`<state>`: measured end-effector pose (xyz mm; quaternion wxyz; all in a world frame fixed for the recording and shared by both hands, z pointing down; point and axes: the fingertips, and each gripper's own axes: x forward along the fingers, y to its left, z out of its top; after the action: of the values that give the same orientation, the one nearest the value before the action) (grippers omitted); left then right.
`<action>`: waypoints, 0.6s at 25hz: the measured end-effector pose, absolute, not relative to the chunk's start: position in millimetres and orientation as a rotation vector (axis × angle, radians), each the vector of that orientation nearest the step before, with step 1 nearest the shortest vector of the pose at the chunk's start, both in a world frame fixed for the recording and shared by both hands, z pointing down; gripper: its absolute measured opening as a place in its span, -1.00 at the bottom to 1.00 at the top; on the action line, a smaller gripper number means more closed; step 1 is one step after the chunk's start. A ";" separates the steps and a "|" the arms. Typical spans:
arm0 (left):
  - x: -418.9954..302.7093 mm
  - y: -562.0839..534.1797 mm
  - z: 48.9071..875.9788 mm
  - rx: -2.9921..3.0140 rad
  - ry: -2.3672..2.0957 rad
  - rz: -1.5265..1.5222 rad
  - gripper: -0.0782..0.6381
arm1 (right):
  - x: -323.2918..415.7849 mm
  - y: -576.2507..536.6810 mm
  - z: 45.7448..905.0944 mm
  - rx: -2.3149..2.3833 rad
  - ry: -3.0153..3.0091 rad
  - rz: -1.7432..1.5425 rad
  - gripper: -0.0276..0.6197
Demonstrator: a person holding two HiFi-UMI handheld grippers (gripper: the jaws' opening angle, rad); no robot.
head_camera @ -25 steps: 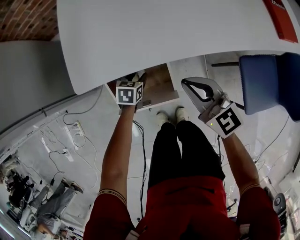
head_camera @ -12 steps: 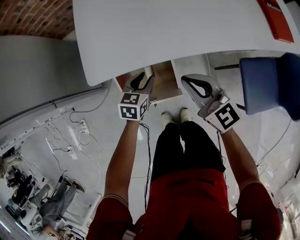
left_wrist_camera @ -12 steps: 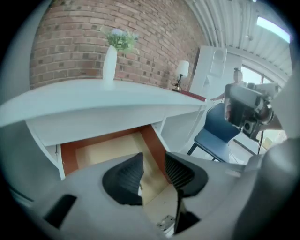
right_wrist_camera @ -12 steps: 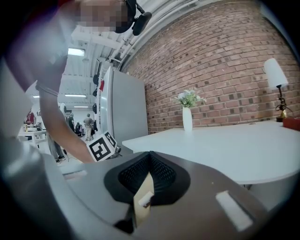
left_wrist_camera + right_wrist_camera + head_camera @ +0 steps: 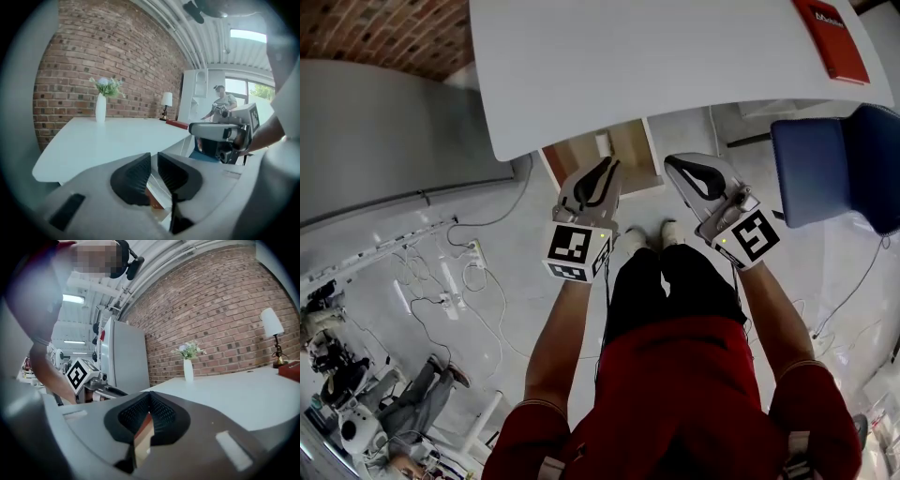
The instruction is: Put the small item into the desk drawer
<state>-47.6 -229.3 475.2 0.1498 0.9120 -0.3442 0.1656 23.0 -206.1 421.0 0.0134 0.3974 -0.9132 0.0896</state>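
Note:
Under the front edge of the white desk [image 5: 675, 56] a wooden drawer [image 5: 628, 141] stands open. A small white item [image 5: 603, 143] lies inside it near the back. My left gripper [image 5: 608, 166] hovers just in front of the drawer, apart from the item. Its jaws are closing, with a narrow gap left and nothing between the pads [image 5: 133, 176]; drawer wood shows through the gap. My right gripper [image 5: 672, 162] hangs beside it to the right of the drawer, shut and empty [image 5: 150, 397].
A red book [image 5: 830, 37] lies at the desk's far right. A blue chair [image 5: 825, 169] stands to the right of my legs. Cables and a power strip [image 5: 473, 258] lie on the floor at left. A white vase [image 5: 101, 108] and a lamp [image 5: 166, 101] stand on the desk.
My left gripper has drawn back out of the drawer toward my body and its jaws have narrowed. The right gripper has barely moved.

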 end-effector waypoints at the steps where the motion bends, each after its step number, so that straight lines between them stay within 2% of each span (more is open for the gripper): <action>1: -47.0 -225.3 463.1 2.637 -0.995 0.452 -0.67 | 21.5 -202.5 414.9 1.238 -2.849 0.280 -0.89; 5: -45.6 -207.9 420.3 2.697 -1.016 0.376 -0.77 | 18.9 -183.2 395.7 1.222 -2.862 0.273 -0.89; 15: -36.8 -159.0 345.2 2.849 -0.986 0.312 -0.77 | 21.9 -141.4 335.9 1.240 -2.926 0.224 -0.89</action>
<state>-36.8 -159.0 345.2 0.0552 0.9385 -0.3249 0.1029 21.9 -141.4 335.9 -0.0220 0.3891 -0.9182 0.0702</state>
